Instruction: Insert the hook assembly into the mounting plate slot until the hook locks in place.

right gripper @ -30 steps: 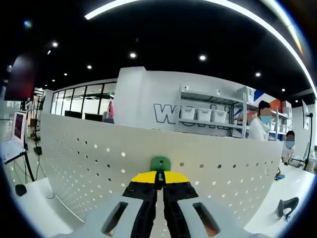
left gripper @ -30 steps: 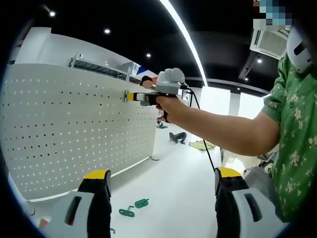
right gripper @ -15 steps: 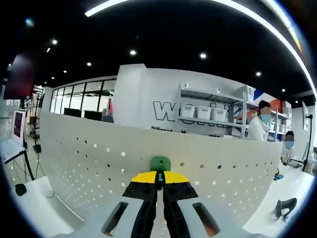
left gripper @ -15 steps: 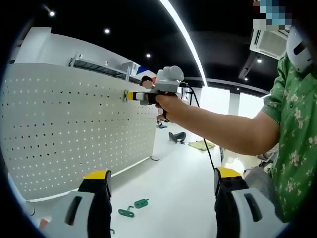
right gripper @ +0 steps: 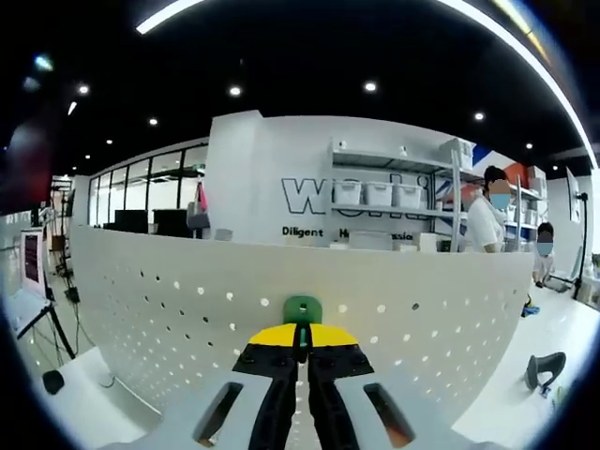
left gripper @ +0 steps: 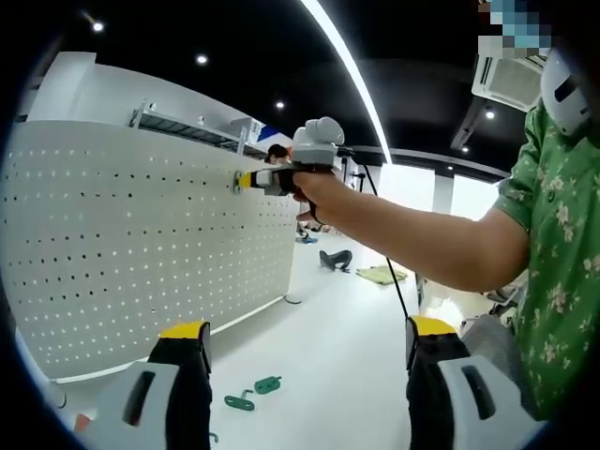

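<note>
A green hook [right gripper: 303, 307] is gripped between the closed jaws of the right tool [right gripper: 302, 335] and is held against the white perforated mounting plate [right gripper: 169, 319], near its top edge. In the left gripper view the same right tool [left gripper: 251, 180] is seen pressed to the plate [left gripper: 122, 244], held by a person's hand [left gripper: 314, 187]. The left tool [left gripper: 305, 347] is spread wide with nothing between its jaws. Two more green hooks [left gripper: 253, 394] lie on the white bench [left gripper: 328, 375] below. Bins [right gripper: 380, 194] are seen on a distant shelf; their contents cannot be told.

right tongs [left gripper: 246, 180] raised, nearer board's [left gripper: 122, 244] top edge
</note>
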Tool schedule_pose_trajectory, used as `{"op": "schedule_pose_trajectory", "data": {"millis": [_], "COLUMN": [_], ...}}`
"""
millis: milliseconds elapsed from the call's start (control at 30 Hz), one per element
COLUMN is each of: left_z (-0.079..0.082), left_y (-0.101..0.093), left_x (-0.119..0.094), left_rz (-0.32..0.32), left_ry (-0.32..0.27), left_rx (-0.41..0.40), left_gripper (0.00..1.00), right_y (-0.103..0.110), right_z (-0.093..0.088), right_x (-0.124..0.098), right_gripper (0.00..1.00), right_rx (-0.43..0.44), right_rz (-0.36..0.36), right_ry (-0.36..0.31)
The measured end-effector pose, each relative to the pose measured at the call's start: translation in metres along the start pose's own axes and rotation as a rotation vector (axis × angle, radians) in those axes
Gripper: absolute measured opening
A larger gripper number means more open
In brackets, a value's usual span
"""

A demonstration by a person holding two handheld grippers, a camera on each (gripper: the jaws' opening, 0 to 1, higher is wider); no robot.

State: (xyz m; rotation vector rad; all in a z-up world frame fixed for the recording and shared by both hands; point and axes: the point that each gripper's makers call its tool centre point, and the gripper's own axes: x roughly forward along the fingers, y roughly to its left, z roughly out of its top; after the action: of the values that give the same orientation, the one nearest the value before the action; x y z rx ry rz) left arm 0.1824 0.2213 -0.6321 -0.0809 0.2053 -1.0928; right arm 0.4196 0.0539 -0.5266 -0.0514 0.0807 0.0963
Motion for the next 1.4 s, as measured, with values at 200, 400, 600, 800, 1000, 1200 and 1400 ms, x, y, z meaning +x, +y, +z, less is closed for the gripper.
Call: {"op": "schedule_pose_trajectory", "data": {"millis": [200,400,600,800,1000,1200,1400], "left_z": [-0.0003,0.0005,-0.0002,0.0008,0.0002,0.0015,0.0007], "left_y": [-0.0017,-0.0009,-0.0008,-0.0004,-0.0002,-0.0003,-0.0007], "left_x": [0.0001,0.0001,-0.0001,0.0001,-0.0003,-0.0012,-0.0025], "left_rz": [-0.003,-0.003,-0.003,-0.002,0.000,0.003,0.004], "left_ry": [0.001,-0.001,0.001,-0.003,-0.002,-0.007,-0.003], "left_rx": [0.001,0.001,0.001,0.003,0.002,0.002,0.003], "left_gripper": [0.87,0.87,0.86,0.86,0.87,0.87,0.87], "right_y": [0.0001,0.0024,0.0023,0.0029,0.0036,0.0056,0.0027], "right_z": [-0.0010,-0.0025,-0.0025,-0.0023,-0.0034,-0.0044,-0.0072], "right_x": [0.0005,0.0020,0.0013,0.0004,0.0002,-0.0006,-0.0021], "right_gripper": [0.01,0.01,0.01,0.02,0.04,0.09,0.15], "right_rx": [0.011,-0.038,-0.039,-0.071,-0.080,-0.084,-0.076], "right_rz": [-0.001,-0.024,-0.024,-0.019,-0.009,0.000,-0.004], "right_ry": [0.027,0.001,-0.003,-0.021,-0.023,-0.022,-0.019]}}
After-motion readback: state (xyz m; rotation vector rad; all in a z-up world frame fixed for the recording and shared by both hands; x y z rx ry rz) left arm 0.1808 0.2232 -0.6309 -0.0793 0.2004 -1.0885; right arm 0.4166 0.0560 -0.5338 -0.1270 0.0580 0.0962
